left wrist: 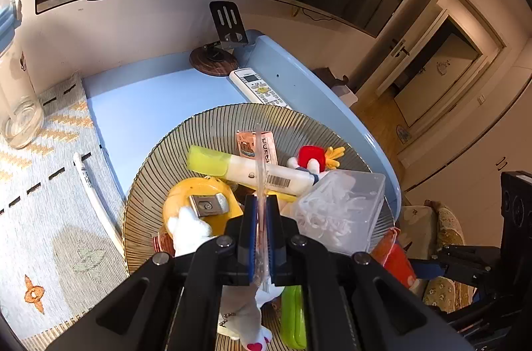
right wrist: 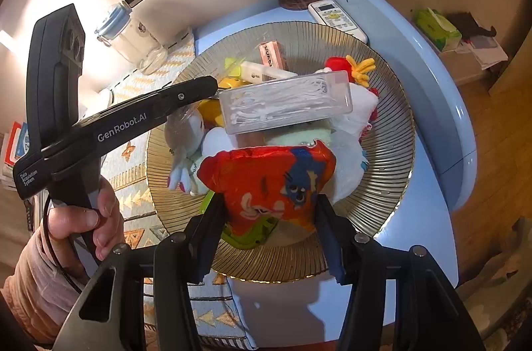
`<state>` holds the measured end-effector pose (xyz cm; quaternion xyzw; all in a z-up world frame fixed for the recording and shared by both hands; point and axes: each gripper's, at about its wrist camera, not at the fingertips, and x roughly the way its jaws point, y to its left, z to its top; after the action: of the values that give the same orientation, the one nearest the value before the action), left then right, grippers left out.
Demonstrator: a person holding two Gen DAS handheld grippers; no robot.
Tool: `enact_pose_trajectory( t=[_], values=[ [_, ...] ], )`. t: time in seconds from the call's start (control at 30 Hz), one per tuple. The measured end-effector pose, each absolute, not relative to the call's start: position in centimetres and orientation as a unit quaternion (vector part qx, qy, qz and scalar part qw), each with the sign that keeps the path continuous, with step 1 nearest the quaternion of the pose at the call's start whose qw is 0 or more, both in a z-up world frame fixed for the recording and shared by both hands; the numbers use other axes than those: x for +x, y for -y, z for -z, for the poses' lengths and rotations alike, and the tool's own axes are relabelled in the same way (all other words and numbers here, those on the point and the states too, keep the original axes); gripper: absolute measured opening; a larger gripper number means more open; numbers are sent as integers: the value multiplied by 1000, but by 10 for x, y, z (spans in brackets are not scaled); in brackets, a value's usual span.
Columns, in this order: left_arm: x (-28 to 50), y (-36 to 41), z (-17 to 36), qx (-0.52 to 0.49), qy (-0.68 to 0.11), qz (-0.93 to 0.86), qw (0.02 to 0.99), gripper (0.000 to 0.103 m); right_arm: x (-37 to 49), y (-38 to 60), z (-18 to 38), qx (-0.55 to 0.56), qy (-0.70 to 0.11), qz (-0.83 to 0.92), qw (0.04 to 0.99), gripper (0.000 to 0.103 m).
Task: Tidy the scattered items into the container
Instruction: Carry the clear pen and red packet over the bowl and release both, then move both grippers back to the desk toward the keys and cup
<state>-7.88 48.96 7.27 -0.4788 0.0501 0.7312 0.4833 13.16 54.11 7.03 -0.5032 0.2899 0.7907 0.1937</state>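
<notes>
Your left gripper [left wrist: 261, 201] sat nearest the lens, its jaws pressed narrow on a thin clear plastic strip [left wrist: 259, 151] that stood up over the ribbed glass bowl [left wrist: 212, 118]. That bowl was the container and serves as the landmark.

Left of the bowl, a white pen [left wrist: 94, 194] lay on the patterned mat [left wrist: 50, 184], not yet tidied; farther left of the bowl stood a glass jar [left wrist: 16, 85].

Inside the bowl, from left to right, lay a yellow tape measure [left wrist: 199, 204], a highlighter [left wrist: 239, 166], a pink eraser [left wrist: 257, 145], a red plush toy [left wrist: 312, 156] and a clear plastic box [left wrist: 339, 204]. Beyond the bowl's far rim, a white remote [left wrist: 257, 86] rested on the blue table [left wrist: 139, 105].

At the bowl's right, seen from the right wrist view, your right gripper [right wrist: 269, 211] held an orange snack packet [right wrist: 269, 178] between half-spread jaws, above the bowl's near side.

You seemed to be at the dropping step, both hands over the bowl. Next you would likely need to open each gripper so the strip and the packet fall inside, then go back left of the bowl for the pen.
</notes>
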Motion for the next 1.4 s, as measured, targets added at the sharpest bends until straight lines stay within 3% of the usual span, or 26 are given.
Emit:
enact_pose_trajectory(
  t=[0.1,0.23,0.6,1.1,1.4],
  values=[
    [-79,-487,-73,-481,-46,-734,478,7,130,-543,-70,-510,-295,-785,194,59],
    [-79,-476,-81,-477,-38,-745,466,63,133,-545,-78,-498,-310,-789,185,60],
    [-73,-401,-95,-485,-11,-752,447,63,118,-523,-98,-464,-337,-803,161,63],
    [-115,-182,-82,-519,59,-795,310,63,9,-389,-92,-507,-294,-807,71,63],
    [-133,-89,-50,-551,52,-783,284,63,-28,-313,-62,-531,-254,-807,56,63]
  ],
)
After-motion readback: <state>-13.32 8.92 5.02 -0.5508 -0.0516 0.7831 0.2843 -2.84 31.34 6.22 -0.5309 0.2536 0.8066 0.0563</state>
